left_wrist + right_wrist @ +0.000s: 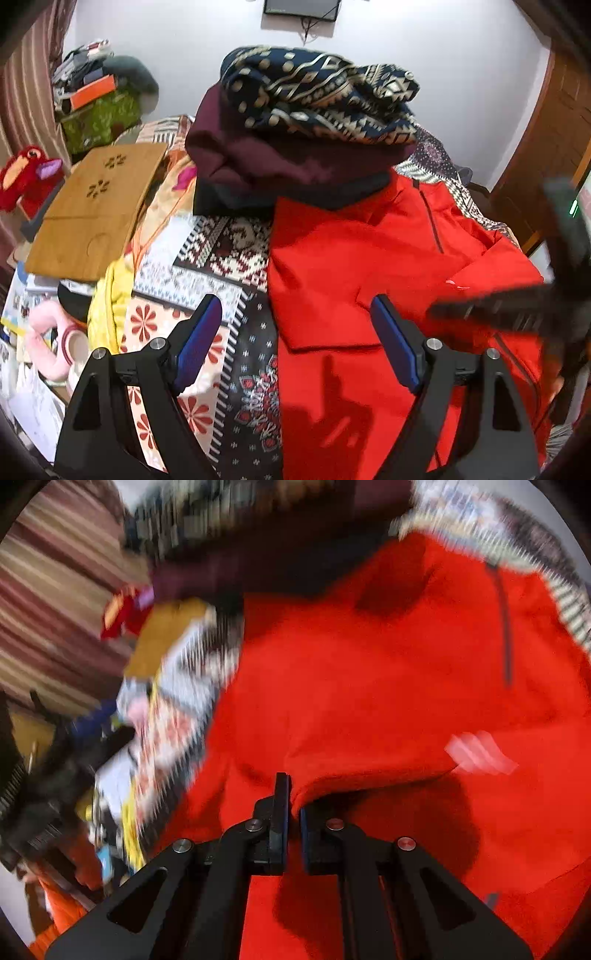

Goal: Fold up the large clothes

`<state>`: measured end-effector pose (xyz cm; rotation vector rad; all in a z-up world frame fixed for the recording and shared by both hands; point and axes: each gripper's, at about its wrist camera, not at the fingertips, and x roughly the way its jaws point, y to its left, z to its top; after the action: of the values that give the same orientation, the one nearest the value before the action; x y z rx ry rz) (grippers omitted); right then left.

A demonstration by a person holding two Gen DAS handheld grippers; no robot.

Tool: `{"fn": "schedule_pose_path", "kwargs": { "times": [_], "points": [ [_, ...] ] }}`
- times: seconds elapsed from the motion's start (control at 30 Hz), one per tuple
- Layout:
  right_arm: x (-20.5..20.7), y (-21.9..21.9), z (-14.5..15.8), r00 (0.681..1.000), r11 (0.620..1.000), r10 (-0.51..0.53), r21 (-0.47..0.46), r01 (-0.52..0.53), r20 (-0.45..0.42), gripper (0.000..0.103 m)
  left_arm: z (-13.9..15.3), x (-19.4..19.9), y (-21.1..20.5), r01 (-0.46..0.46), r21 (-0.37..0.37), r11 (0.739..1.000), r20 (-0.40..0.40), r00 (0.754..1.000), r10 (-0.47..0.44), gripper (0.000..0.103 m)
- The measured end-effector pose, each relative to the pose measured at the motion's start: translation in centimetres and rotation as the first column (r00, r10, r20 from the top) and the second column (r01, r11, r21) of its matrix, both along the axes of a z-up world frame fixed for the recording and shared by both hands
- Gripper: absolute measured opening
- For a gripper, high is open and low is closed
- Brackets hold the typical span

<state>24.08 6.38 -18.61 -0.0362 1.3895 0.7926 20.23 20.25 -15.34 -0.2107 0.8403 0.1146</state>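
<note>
A red zip-neck jacket (362,258) lies spread on the patterned bedspread (207,258), partly folded. My left gripper (295,332) is open and empty, hovering over the jacket's left edge. My right gripper (293,812) is shut on a fold of the red jacket (369,686) and holds it lifted; the right wrist view is blurred by motion. The right gripper also shows as a dark blurred shape in the left wrist view (517,306), over the jacket's right side.
A pile of folded clothes (303,125), maroon under navy patterned, sits at the far end of the bed. A wooden lap tray (96,210), a yellow cloth (110,306), a red plush toy (26,177) and clutter lie to the left. A door (546,147) stands at right.
</note>
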Motion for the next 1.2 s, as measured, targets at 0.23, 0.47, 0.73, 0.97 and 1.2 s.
{"fn": "schedule_pose_path", "kwargs": {
  "times": [0.23,0.47,0.73,0.97,1.2],
  "points": [
    [-0.8,-4.2,2.2,0.999,0.999,-0.043,0.034,0.043,0.004,0.027,-0.6,0.4,-1.7,0.028,0.007,1.0,-0.031,0.999,-0.028,0.082],
    [-0.4,-12.5,7.9,0.942,0.979,-0.202,0.039,0.199,0.268,0.043,-0.3,2.5,-5.6,0.127,0.039,0.991,-0.05,0.991,-0.125,0.082],
    [0.3,-22.4,8.6,0.823,0.894,-0.406,-0.011,0.447,0.397,0.045,-2.6,5.1,-13.5,0.317,0.141,0.938,-0.137,0.944,-0.299,0.082],
    [1.8,-26.9,6.5,0.779,0.833,-0.497,-0.042,0.552,0.381,0.045,-6.9,7.1,-17.7,0.4,0.298,0.867,-0.25,0.909,-0.334,0.081],
    [2.4,-28.1,2.8,0.801,0.826,-0.496,-0.102,0.555,0.335,0.046,-6.9,9.6,-16.7,0.358,0.259,0.897,-0.231,0.925,-0.303,0.021]
  ]
}}
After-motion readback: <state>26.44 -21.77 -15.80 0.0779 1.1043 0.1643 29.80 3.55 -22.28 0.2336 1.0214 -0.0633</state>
